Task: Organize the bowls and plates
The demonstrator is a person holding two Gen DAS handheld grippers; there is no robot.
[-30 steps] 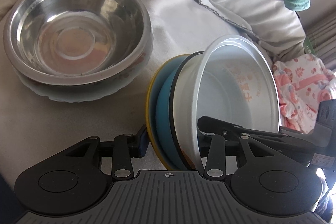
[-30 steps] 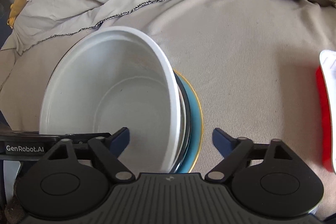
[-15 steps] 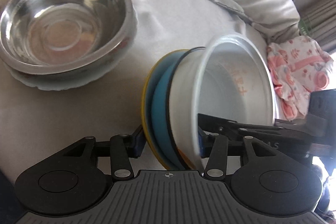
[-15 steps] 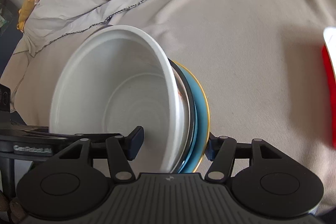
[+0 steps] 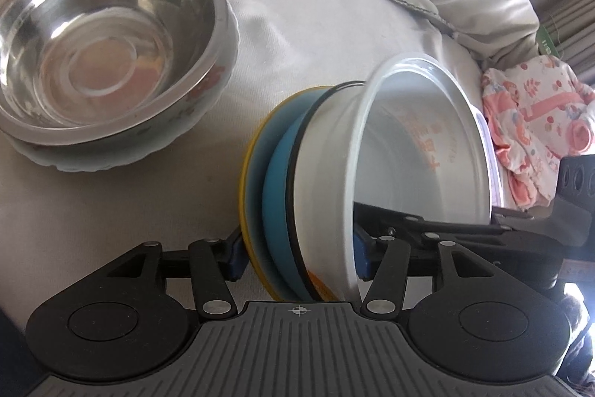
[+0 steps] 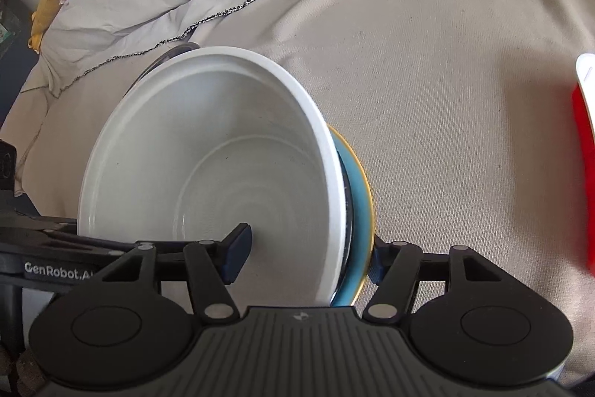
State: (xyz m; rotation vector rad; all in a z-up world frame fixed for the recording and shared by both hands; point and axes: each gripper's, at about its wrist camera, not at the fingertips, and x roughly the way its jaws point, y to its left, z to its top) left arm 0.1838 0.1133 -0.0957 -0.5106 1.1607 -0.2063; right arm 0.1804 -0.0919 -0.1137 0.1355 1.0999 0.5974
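- Pinching the tilted white bowl [image 5: 420,151] and blue plate [image 5: 277,207] together, we clamp both our left tool [image 5: 297,255] and right tool [image 6: 308,252].
- Steel bowl [image 5: 108,62] sits far left on the bed.

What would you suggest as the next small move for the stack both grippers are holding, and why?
Probably carry it toward the steel bowl: the left gripper and right gripper both clamp the white bowl nested on the blue plate, tilted on edge above the cloth.

bowl [image 5: 420,151]: showing white, orange print
plate [image 5: 277,196]: showing blue, yellow rim
steel bowl [image 5: 108,54]: gleaming silver
cloth [image 5: 535,133]: showing pink pattern
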